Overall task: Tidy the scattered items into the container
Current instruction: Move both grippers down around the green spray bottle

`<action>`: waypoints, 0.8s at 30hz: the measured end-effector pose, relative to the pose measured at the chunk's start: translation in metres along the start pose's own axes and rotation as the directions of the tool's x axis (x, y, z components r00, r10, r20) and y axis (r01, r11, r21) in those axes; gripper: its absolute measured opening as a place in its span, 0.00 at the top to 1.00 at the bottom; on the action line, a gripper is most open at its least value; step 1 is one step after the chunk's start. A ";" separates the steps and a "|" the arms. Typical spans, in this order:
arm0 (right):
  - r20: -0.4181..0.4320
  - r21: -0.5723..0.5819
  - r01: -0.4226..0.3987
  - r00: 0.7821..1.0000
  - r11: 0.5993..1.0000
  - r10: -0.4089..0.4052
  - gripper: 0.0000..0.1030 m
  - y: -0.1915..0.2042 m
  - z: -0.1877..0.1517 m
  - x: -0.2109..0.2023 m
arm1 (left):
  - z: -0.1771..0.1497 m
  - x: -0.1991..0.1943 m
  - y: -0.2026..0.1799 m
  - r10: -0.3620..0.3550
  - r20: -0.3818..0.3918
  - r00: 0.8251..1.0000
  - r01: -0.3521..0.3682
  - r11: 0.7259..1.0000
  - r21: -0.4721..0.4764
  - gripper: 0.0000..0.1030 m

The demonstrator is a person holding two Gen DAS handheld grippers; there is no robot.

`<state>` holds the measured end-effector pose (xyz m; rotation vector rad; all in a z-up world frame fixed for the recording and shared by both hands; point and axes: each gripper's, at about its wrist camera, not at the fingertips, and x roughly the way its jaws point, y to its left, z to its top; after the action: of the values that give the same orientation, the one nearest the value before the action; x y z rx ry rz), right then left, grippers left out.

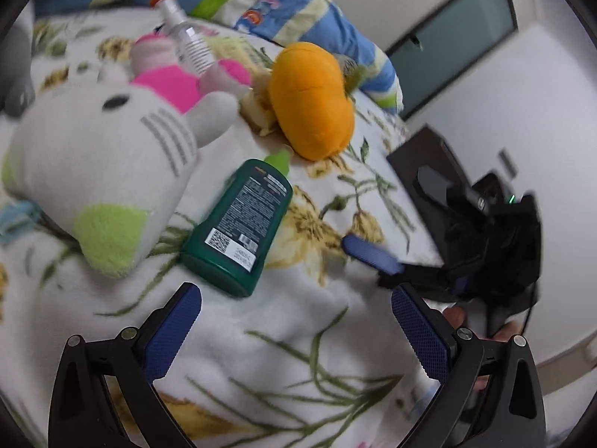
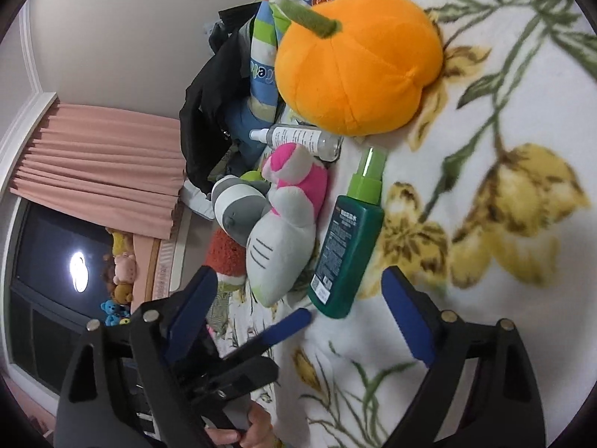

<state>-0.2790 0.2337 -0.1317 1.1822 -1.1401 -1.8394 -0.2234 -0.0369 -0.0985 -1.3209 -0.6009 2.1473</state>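
Left gripper (image 1: 296,330): jaws wide apart, nothing held; blue cross-hatched pads on black fingers, just short of the bottle's base.
Right gripper (image 2: 300,311): jaws wide apart, nothing held; same blue pads, poised near the bottle's base from the other side.
Bottle (image 1: 238,226): dark green plastic, flat-sided, printed label with codes, lime cap; lies on its side between both grippers.
Blanket (image 1: 283,339): white fleece, yellow flowers and green stems; soft and rumpled, carries every item.
Cat plush (image 1: 100,156): white pile, pink dress, lime ear; touches the bottle's side.
Pumpkin plush (image 2: 354,63): orange, lobed, green felt stem; beyond the bottle's cap.
Spray bottle (image 2: 302,138): clear, cylindrical, lying behind the cat plush.
Container: not identifiable; a dark box (image 1: 429,171) at the bed edge may be it, cannot tell.
Progress: judged at the start; all items shown lie loose, none stowed.
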 end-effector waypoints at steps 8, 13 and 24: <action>-0.033 0.007 0.029 0.999 1.000 -0.029 0.19 -0.007 0.011 0.035 | 0.003 0.014 0.037 -0.070 0.029 0.997 0.074 0.971 -0.227 0.02; -0.035 0.029 0.072 0.997 0.997 -0.071 0.20 -0.013 0.016 0.051 | 0.006 0.018 0.042 -0.086 0.076 0.993 0.105 0.950 -0.295 0.02; -0.011 0.082 0.066 0.998 0.994 -0.066 0.23 -0.019 0.031 0.066 | 0.023 0.027 0.052 -0.035 0.114 0.993 0.082 0.896 -0.437 0.03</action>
<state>-0.3330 0.1942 -0.1652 1.2874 -1.1958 -1.8500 -0.2648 -0.0607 -0.1389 -1.3971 -1.2142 2.1137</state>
